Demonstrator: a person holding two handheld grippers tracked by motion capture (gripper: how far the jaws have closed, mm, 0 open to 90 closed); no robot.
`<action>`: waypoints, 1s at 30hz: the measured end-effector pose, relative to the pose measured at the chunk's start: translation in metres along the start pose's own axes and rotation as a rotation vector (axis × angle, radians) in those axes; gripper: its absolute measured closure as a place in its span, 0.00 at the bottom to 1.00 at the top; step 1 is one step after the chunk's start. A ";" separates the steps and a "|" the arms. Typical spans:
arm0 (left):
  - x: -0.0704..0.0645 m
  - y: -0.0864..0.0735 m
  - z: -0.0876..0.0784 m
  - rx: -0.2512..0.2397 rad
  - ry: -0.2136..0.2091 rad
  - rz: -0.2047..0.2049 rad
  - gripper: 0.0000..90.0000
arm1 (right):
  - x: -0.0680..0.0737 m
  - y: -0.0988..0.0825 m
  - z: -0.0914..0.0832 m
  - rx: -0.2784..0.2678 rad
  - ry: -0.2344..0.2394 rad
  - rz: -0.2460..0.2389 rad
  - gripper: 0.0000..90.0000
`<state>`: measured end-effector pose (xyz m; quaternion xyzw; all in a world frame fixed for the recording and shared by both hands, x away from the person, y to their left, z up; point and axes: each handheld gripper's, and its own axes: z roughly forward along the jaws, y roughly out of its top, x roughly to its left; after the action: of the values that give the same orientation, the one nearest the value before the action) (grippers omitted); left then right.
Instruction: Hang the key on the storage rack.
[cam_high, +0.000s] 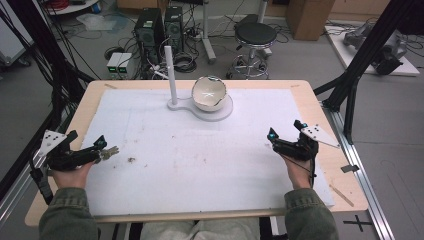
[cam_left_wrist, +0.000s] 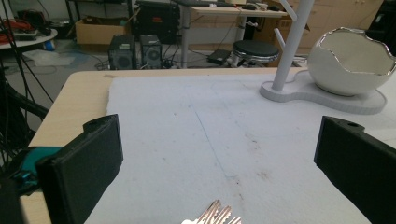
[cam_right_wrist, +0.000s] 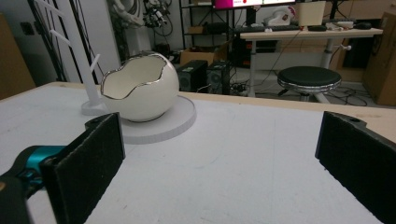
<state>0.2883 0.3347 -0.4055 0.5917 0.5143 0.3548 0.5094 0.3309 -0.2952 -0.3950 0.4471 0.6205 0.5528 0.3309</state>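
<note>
The bunch of keys (cam_high: 109, 152) lies flat on the white mat (cam_high: 210, 165) at about 9 o'clock from the mat's middle, just ahead of the left gripper (cam_high: 100, 145), whose jaws stand spread wide with nothing between them; the left gripper view shows the key tips (cam_left_wrist: 215, 215) poking up at its lower edge, centred in the gap. The right gripper (cam_high: 272, 136) rests at about 3 o'clock, well apart from the keys, its jaws likewise spread and empty. Toward 12 o'clock sits the egg-shaped bowl (cam_high: 210, 93) with a jagged silver rim, on a white base (cam_high: 220, 112) that also carries an upright peg stand (cam_high: 170, 75). The likely trouble from here is a poor pinch: the keys are thin and lie fanned, so jaws closing too high could slip over them or catch a single blade and leave the bunch dangling, and pushing down could skid them across the mat. The high view gives the layout and how far the bowl is from the keys, but the keys are tiny there; the left gripper view shows their fanned blades, and the right gripper view shows the bowl's hollow white inside (cam_right_wrist: 133, 77) and the pegs (cam_right_wrist: 95, 60) on the stand.
</note>
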 end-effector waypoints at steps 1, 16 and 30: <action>0.000 0.000 0.000 0.000 0.000 0.000 0.02 | 0.000 0.000 0.000 0.000 0.000 0.000 0.00; 0.003 0.002 -0.002 0.017 0.028 -0.006 0.02 | 0.001 0.000 0.001 0.005 0.008 -0.001 0.00; 0.003 0.003 0.003 0.106 0.035 0.004 0.02 | 0.002 -0.002 0.002 0.023 0.026 0.004 0.00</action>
<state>0.2926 0.3374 -0.4035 0.6126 0.5400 0.3384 0.4675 0.3318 -0.2925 -0.3974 0.4448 0.6304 0.5519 0.3166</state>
